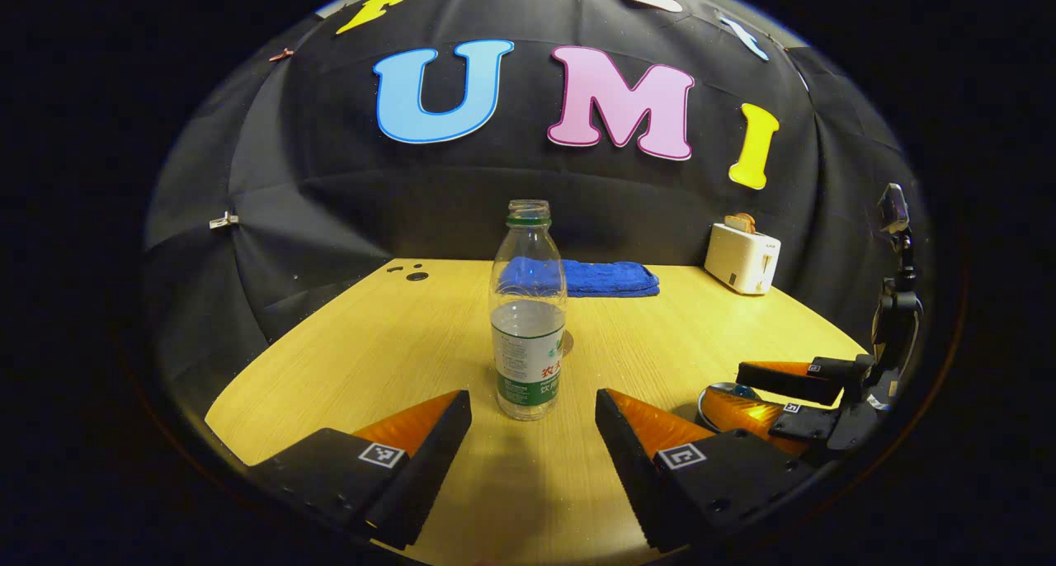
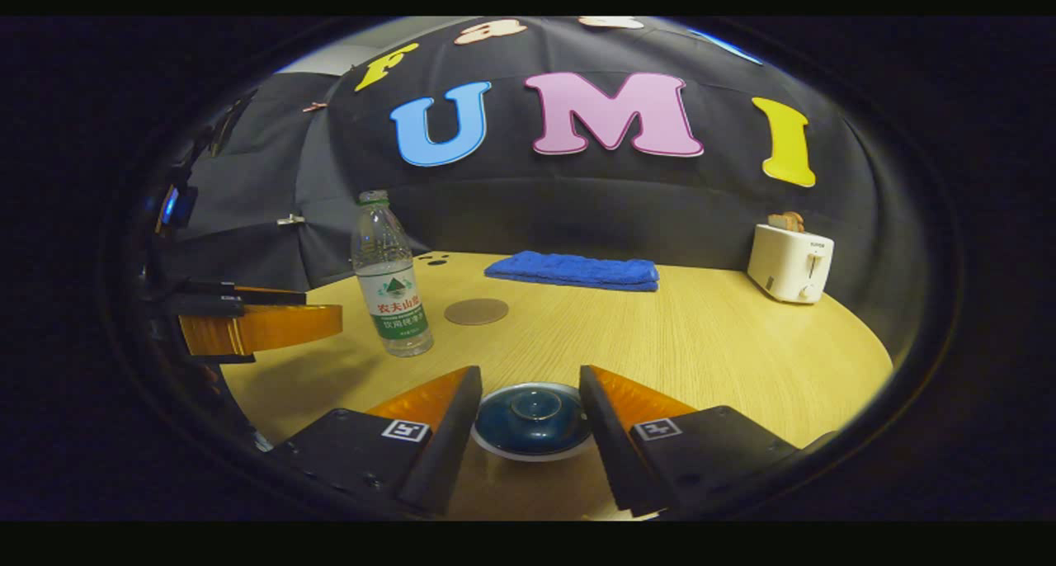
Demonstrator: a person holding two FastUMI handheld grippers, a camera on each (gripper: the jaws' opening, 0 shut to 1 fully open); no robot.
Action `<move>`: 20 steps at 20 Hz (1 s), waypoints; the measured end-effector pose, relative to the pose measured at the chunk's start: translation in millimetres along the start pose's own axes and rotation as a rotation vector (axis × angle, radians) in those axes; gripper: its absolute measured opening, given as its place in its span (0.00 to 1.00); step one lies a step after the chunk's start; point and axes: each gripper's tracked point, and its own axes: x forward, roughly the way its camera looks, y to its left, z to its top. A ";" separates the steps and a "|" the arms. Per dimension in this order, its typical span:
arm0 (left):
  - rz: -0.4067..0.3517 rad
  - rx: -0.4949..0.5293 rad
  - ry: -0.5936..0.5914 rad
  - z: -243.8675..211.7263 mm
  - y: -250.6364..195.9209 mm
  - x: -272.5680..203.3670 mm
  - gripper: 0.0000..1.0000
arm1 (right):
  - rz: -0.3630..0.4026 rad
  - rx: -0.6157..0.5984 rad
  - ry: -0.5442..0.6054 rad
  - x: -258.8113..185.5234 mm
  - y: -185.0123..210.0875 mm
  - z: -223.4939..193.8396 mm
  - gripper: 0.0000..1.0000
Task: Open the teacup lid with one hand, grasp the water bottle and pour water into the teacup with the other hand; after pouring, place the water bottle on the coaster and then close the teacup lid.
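A clear water bottle, uncapped and about half full, stands upright on the table just ahead of my left gripper. That gripper is open, with its fingers apart on either side of the bottle's base and not touching it. The same bottle appears at the left in the right gripper view, with a round brown coaster just right of it. The teacup with its dark blue lid sits between the fingers of my right gripper, which is open and flanks the cup. The lid is on.
A folded blue towel lies at the back of the wooden table. A white toaster with bread in it stands at the back right. The left gripper shows at the left edge of the right gripper view.
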 end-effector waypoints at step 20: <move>-0.030 0.045 0.010 -5.1 -6.7 3.5 0.95 | 0.009 -0.020 0.055 6.5 1.5 15.1 0.23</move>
